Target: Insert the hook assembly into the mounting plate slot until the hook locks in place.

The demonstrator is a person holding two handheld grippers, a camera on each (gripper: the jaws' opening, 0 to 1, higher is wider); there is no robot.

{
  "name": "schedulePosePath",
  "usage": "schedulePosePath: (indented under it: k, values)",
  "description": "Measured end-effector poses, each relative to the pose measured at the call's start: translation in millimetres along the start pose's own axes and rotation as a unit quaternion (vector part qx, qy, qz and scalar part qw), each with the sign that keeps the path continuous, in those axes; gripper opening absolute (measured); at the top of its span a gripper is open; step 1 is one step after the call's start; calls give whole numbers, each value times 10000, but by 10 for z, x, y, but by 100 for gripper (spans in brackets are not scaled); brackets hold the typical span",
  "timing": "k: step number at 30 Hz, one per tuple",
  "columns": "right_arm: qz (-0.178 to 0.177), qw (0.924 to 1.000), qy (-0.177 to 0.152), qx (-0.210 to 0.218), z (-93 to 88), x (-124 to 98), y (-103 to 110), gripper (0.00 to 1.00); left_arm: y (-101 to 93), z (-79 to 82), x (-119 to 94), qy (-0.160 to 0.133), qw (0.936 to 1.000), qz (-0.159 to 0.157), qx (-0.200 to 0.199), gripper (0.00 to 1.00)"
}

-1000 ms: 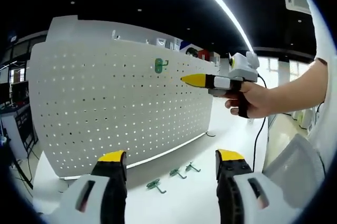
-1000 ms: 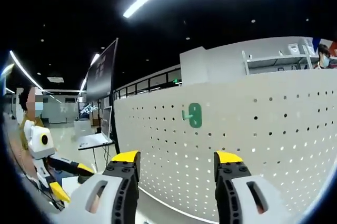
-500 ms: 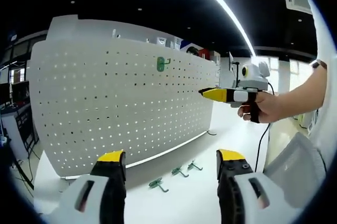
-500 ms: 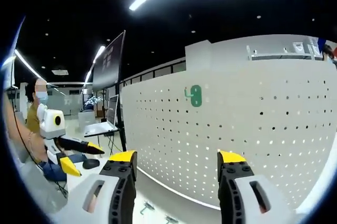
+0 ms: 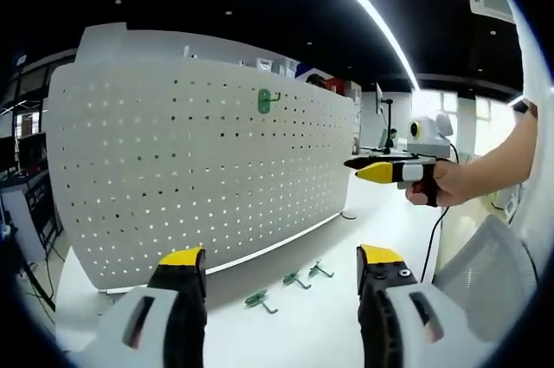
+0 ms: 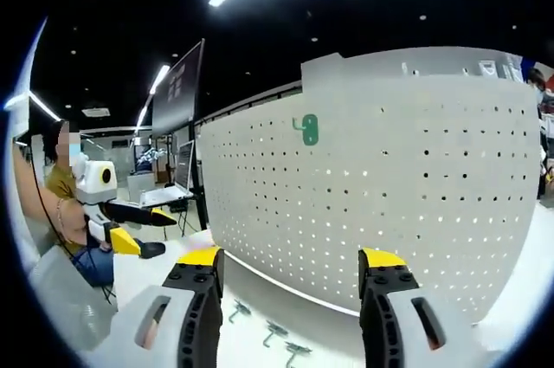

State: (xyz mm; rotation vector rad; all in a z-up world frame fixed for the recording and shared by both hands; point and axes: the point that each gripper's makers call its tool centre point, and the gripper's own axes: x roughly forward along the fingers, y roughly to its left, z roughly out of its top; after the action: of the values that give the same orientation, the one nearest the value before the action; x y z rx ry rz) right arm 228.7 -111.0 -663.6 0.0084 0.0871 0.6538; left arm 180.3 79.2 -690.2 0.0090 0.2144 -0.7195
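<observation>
Green hook (image 5: 267, 101) mounted high on the upright pegboard (image 5: 190, 169). Left gripper (image 5: 281, 266) and right gripper (image 6: 290, 267) jaws apart, empty. Spare hooks (image 5: 294, 281), seemingly three, on counter (image 5: 312, 325).

Laptop (image 6: 166, 196) on a desk; ceiling light strip (image 5: 363, 6).

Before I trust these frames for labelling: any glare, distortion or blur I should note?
Left gripper view: fisheye bows the pegboard; the ceiling light strip is blown out; green hook sharp. Right gripper view: same bowing of the board, ceiling dark, loose hooks on the table small and soft.
</observation>
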Motion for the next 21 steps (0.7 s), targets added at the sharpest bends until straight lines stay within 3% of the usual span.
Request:
schedulePosePath:
  k: [21]
  values:
    - [64, 9980, 612, 130, -479, -404, -50, 62, 11, -146, -21, 190, 9998, -85, 12, 73]
